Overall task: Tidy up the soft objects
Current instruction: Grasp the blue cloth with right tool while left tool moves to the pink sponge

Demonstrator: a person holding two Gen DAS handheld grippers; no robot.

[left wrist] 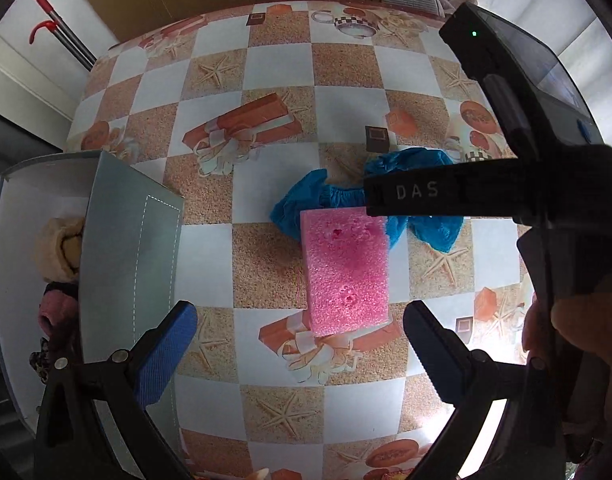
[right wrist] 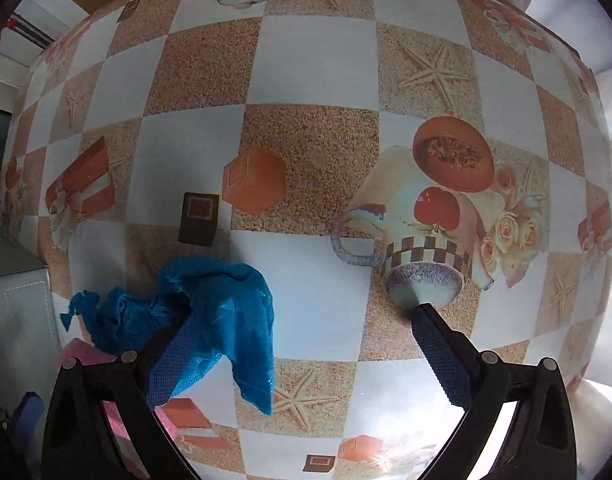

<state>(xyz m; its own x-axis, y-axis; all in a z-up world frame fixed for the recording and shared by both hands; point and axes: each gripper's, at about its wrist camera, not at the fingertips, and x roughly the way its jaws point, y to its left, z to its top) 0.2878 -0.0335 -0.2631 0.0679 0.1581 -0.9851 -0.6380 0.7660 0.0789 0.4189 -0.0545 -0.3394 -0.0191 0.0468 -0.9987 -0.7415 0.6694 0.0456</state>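
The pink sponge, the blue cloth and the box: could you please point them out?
pink sponge (left wrist: 348,272), left wrist view, top face.
blue cloth (right wrist: 229,304), right wrist view, middle fold.
box (left wrist: 129,236), left wrist view, grey flap.

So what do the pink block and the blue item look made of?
Pink block: looks like open-cell foam sponge, matte, with a pitted, porous surface and a few small holes. Blue item: seems thin crinkly plastic or non-woven film, slightly shiny, with a gathered elastic-like edge; which of the two I cannot tell.

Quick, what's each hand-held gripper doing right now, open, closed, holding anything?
Left hand-held gripper: open, empty, in front of the pink sponge.
Right hand-held gripper: open, gripping nothing; the blue cloth drapes over one finger.
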